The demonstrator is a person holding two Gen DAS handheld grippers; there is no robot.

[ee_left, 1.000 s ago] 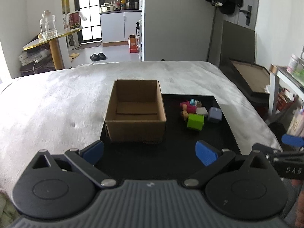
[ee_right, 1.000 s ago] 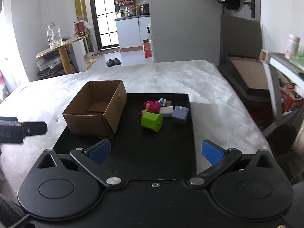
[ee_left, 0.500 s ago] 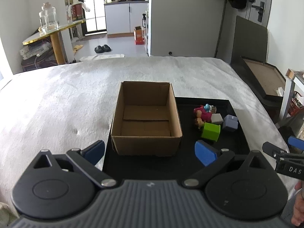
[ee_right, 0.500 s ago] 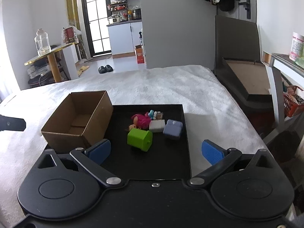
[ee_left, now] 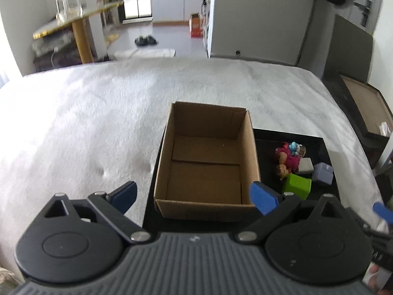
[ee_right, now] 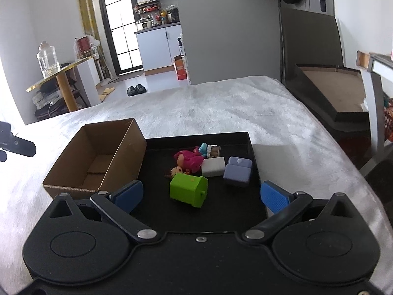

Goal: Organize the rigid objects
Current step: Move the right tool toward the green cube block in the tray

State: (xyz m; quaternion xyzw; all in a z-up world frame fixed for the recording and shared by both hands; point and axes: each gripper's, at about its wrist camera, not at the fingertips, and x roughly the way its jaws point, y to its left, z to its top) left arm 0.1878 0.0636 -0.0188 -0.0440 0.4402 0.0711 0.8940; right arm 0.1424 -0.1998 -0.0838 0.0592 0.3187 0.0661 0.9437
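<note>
A cardboard box (ee_right: pixel 98 157) sits on the tray's (ee_right: pixel 250 145) left part; a cluster of toys (ee_right: pixel 208 167) lies right of it (mid-frame), the tray resting on a bed (ee_right: pixel 221 103).

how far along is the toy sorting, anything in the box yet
Nothing is done yet: the cardboard box is empty. Nothing is in hand: the left gripper and right gripper are both open and hold nothing. Everything is left: the green block, purple block, white block and pink figure lie on the black tray beside the box. The right gripper faces the green block.
</note>
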